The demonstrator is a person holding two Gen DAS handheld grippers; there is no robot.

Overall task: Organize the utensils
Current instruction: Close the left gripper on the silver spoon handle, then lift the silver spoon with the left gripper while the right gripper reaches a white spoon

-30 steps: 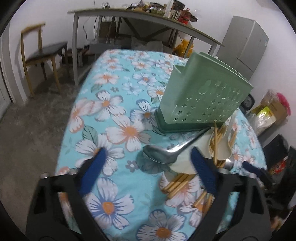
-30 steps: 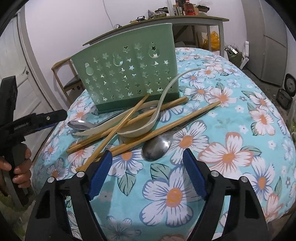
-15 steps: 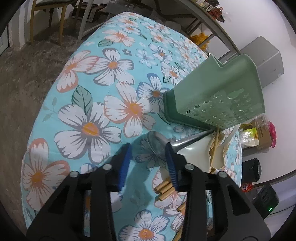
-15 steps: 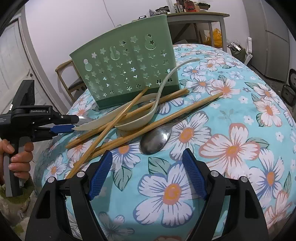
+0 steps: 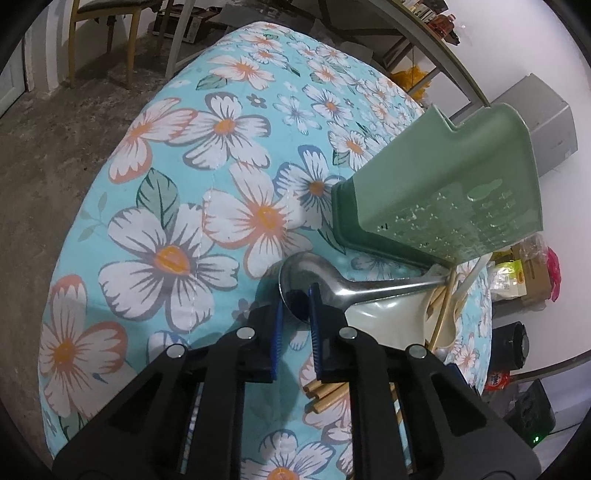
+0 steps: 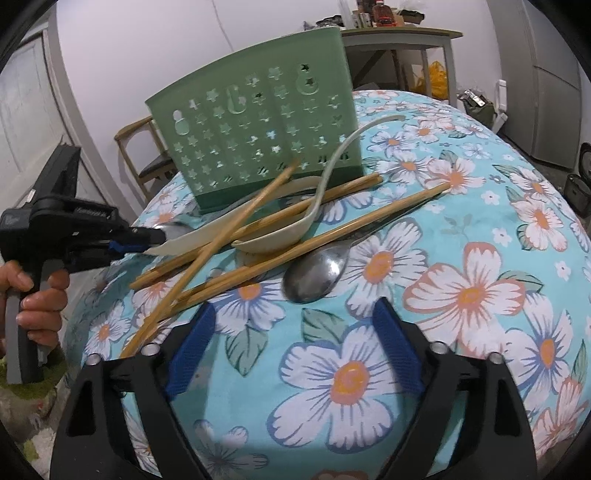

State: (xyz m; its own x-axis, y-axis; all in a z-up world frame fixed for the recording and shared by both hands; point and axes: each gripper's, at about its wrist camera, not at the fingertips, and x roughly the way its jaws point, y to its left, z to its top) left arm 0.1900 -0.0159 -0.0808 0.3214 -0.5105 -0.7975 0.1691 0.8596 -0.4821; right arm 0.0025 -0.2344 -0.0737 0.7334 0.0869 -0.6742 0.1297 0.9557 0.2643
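A green perforated utensil holder (image 5: pixel 443 192) (image 6: pixel 258 136) stands on the floral table. Before it lies a pile: wooden chopsticks (image 6: pixel 280 258), a cream ladle (image 6: pixel 288 236), a second metal spoon (image 6: pixel 314 273). My left gripper (image 5: pixel 295 306) has its blue pads closed on the bowl of a metal spoon (image 5: pixel 314 273); it also shows in the right wrist view (image 6: pixel 147 236) at the pile's left end. My right gripper (image 6: pixel 291 328) is open and empty, just short of the second spoon.
The round table has a turquoise flowered cloth (image 5: pixel 221 206) that drops off at its edges. A wooden chair (image 5: pixel 107 22) and a long grey table (image 6: pixel 399 37) stand behind. A grey cabinet (image 5: pixel 546 122) is at the right.
My left gripper moved forward and closed its pads on the metal spoon's bowl. My right gripper stayed open and shifted slightly closer to the pile.
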